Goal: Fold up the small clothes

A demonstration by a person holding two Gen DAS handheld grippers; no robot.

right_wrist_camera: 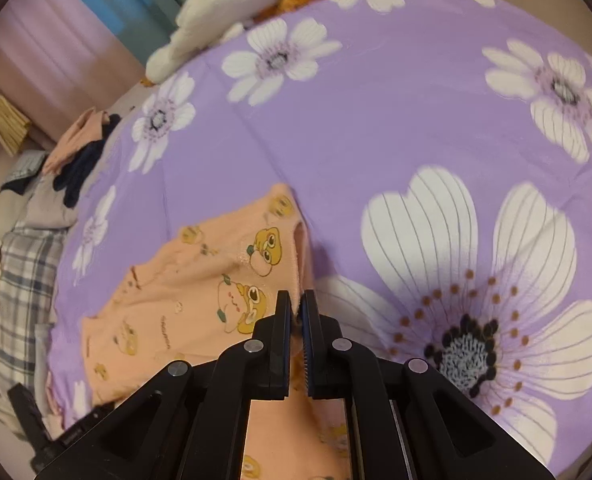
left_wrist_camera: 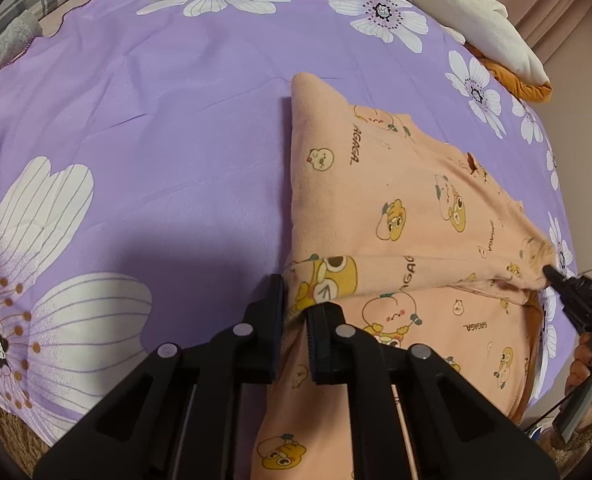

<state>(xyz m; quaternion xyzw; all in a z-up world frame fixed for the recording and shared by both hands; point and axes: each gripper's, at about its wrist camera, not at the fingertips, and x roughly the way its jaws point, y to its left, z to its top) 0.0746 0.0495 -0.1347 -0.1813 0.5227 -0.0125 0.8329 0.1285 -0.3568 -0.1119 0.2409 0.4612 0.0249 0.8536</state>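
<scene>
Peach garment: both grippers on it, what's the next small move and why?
Probably carry both pinched corners forward together and lay them on the far edge. The left gripper and right gripper each clamp an edge of the garment, already lifted into a fold.

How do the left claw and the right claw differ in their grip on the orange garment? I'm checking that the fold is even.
The left claw pinches a printed edge, its fingers slightly apart around bunched cloth; the right claw has its fingers nearly together on a thin edge. The left claw's side of the orange garment looks lifted into a ridge; the right claw's side lies flatter. Both are shut on the same garment above the purple sheet.
</scene>
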